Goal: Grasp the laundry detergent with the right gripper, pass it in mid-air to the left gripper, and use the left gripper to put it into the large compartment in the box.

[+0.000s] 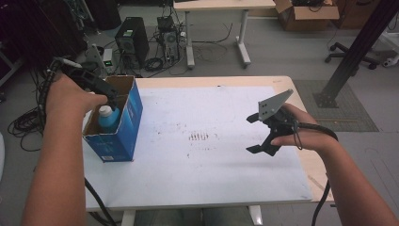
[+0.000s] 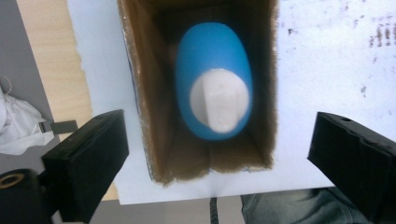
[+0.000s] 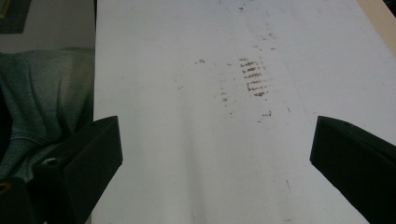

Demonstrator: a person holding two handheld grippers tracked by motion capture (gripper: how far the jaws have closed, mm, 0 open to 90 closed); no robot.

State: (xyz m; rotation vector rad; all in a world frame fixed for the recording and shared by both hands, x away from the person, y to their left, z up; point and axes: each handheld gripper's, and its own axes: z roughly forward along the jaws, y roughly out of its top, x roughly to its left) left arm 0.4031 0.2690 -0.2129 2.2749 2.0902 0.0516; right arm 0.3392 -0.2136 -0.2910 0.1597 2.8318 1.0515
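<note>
A blue cardboard box [image 1: 117, 136] stands open-topped at the left side of the white sheet [image 1: 207, 165]. Inside it a blue bottle [image 1: 109, 117] with a white cap stands upright. My left gripper [image 1: 110, 96] hovers just above the box mouth, pointing down. In the left gripper view the bottle [image 2: 212, 65] sits between the brown inner walls of the box [image 2: 154, 116], and the left gripper [image 2: 219, 154] is open, its jaws wide apart and clear of bottle and box. My right gripper [image 1: 252, 134] hangs open above the right part of the sheet [image 3: 187, 116], nothing between its jaws [image 3: 215, 154].
The sheet covers a wooden table [image 1: 313, 165] and has dark smudges [image 1: 200, 137] near its middle. Beyond the table on the floor are a computer tower [image 1: 132, 40], cables, a second table [image 1: 216, 5], a cardboard box [image 1: 306, 16] and a black slanted post [image 1: 357, 52].
</note>
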